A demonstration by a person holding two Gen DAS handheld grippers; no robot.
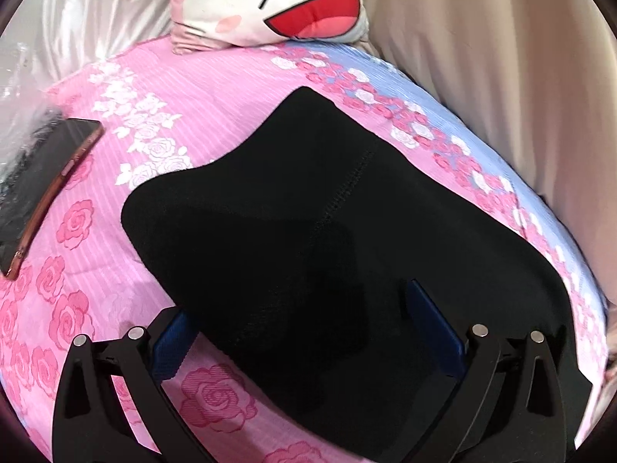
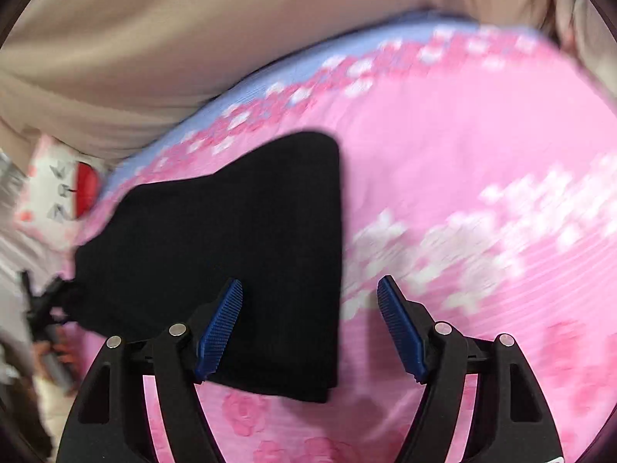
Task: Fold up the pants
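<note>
Left gripper [image 1: 308,332]: jaws spread wide, nothing pinched. The blue pads [image 1: 435,332] sit at the lower part of the left wrist view, over the near end of the black pants [image 1: 327,231]; whether they touch the cloth, can't tell.

Pants: folded into a compact dark bundle, lying on the pink rose-print bedspread [image 1: 231,88], filling the centre and lower right of that view. A stitched seam runs diagonally down the middle of the fabric. No label or brand visible on them.

Outward, left wrist view: a phone [image 1: 50,181] with a reddish case at the left edge, screen dark, well apart from the pants. Clear plastic wrap [image 1: 19,88] just above the phone. A cartoon-face pillow [image 1: 285,0] at top centre, with a red open mouth and drawn black lines for eyes; no readable text. Beige curtain [image 1: 501,77] fills the upper right.

Right gripper [image 2: 310,297]: also open, blue ridged pads [image 2: 401,332] clearly apart, holding nothing. In the right wrist view the pants [image 2: 231,250] lie left of centre; their straight right edge runs down between the two fingers. The left pad overlaps the cloth, the right one is over bare bedspread [image 2: 462,154]. This view is motion-blurred. The pillow [image 2: 58,189] shows at the left edge, the curtain [image 2: 193,38] across the top.
</note>
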